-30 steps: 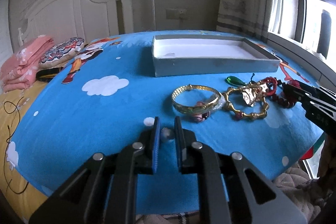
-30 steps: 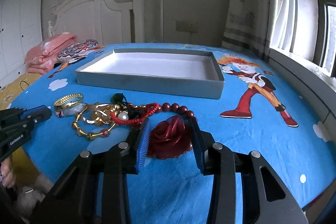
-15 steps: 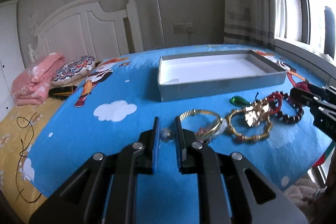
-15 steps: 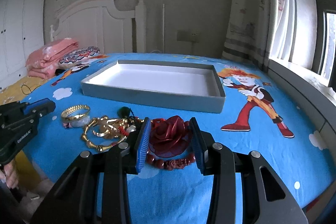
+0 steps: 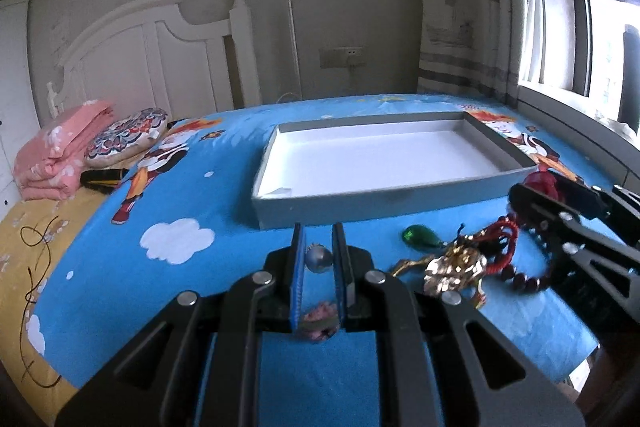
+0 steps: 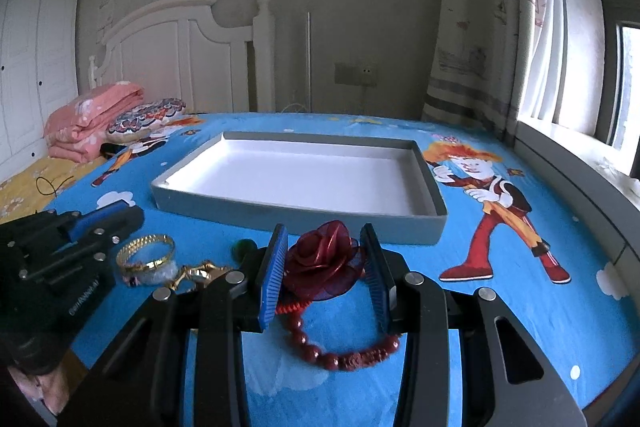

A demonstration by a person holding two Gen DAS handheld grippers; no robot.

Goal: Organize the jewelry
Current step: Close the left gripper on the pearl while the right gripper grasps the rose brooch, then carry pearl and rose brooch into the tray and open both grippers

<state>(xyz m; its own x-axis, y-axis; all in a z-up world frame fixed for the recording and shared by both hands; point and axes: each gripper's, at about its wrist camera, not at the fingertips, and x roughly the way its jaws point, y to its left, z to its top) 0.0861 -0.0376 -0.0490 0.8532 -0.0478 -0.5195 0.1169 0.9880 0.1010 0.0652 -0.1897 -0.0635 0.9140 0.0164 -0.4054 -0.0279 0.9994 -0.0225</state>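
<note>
My left gripper (image 5: 318, 263) is shut on a small grey bead (image 5: 318, 259) and holds it above the blue sheet, just short of the grey tray (image 5: 320, 213). My right gripper (image 6: 323, 259) is shut on a dark red fabric rose (image 6: 324, 263), lifted in front of the tray's near wall (image 6: 304, 217). On the sheet lie a gold bangle (image 6: 146, 253), a gold ornament (image 5: 454, 267), a green drop (image 5: 420, 237) and a red bead bracelet (image 6: 348, 357). The tray's white floor holds nothing.
A folded pink blanket (image 5: 56, 155) and a patterned cushion (image 5: 126, 137) lie at the far left by the white headboard (image 5: 160, 63). A black cord (image 5: 36, 243) lies on the yellow sheet. A window ledge (image 6: 576, 171) runs along the right.
Both grippers have risen and moved toward the tray with their loads. The rose has come up off the bead bracelet, which stays on the sheet.
</note>
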